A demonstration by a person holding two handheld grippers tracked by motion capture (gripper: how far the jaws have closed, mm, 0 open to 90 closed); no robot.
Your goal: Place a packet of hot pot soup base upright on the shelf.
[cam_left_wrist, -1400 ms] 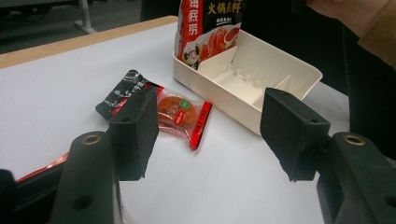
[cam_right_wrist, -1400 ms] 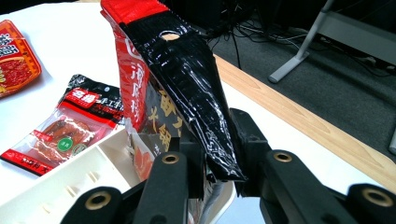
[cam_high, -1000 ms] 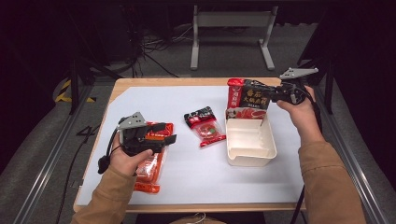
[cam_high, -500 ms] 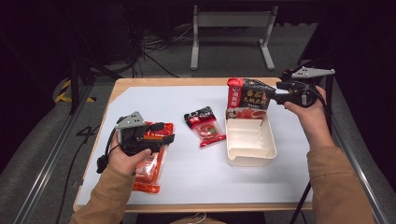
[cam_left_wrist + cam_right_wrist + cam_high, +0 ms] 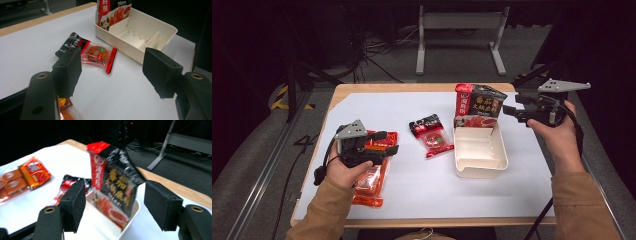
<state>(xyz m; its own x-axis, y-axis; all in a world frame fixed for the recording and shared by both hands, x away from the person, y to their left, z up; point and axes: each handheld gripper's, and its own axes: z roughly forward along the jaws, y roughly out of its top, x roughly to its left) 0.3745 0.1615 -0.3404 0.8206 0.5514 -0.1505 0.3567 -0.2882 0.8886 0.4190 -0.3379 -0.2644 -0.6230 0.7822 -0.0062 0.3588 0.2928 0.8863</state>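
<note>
Three snack packets share your white table top [image 5: 412, 190] with one cream tray [image 5: 480, 156], which sits at about three o'clock from the table's middle; the tall black-and-red pouch [image 5: 478, 102] now stands on its own in the tray's far compartment, leaning on the back wall at twelve o'clock. Your right gripper [image 5: 511, 111] has just let it go; its jaws have just been opening, they stand wide with nothing pressed between them, and the hand has drawn back from the pouch toward three o'clock since a second ago; that packet reads as packed. Your left gripper [image 5: 388, 142] hovers wide and empty over the orange packets [image 5: 371, 177] at eight o'clock; the small red-and-black packet [image 5: 430, 134] lies flat at centre, probably next for the tray.
</note>
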